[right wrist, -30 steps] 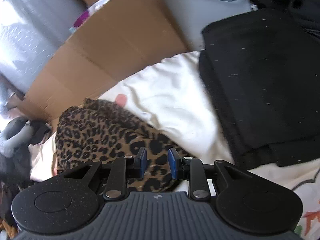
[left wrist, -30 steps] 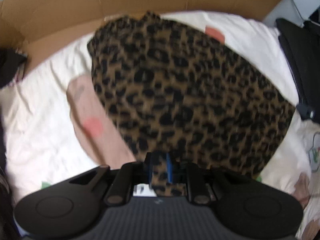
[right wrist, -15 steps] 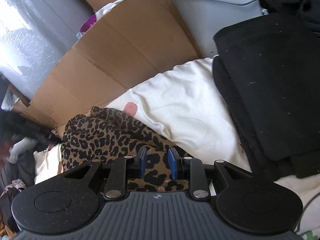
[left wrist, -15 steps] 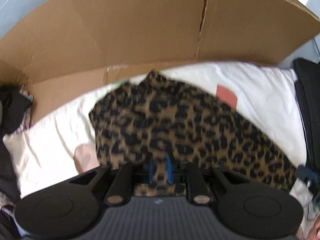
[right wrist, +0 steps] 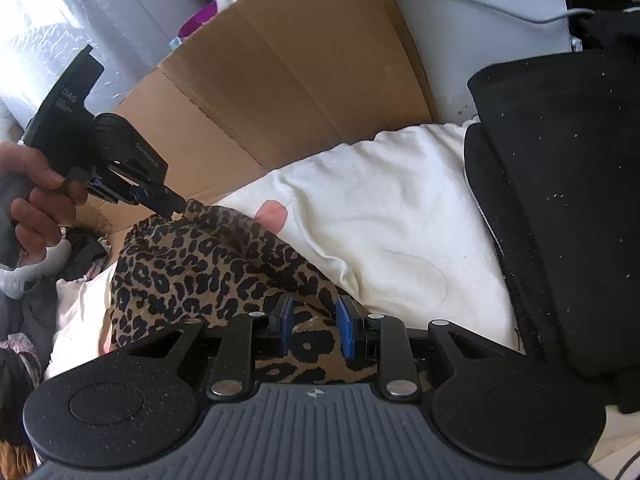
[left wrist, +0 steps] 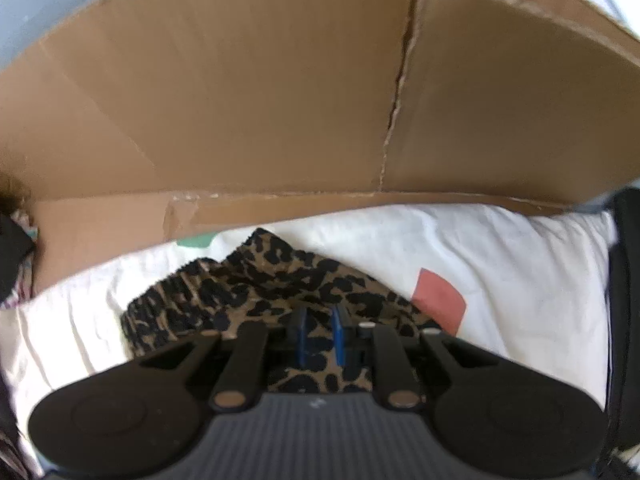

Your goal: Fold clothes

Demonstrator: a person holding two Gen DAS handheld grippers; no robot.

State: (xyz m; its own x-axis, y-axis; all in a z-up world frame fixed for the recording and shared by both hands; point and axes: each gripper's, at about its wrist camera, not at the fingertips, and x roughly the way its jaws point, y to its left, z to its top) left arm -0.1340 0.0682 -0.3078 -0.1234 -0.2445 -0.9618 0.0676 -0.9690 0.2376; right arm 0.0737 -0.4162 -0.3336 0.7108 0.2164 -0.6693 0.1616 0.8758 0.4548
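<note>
The leopard-print garment [right wrist: 192,268] lies on the sheet [right wrist: 380,208], with the cardboard box [left wrist: 280,92] standing behind both. In the right wrist view a pile of dark clothing [right wrist: 568,184] lies on the sheet to the garment's right

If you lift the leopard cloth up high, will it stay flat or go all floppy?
Probably floppy: the leopard cloth already bunches and wrinkles where the left gripper pinches it. It likely weighs little, since it drapes softly over the white sheet. It should not roll away.
</note>
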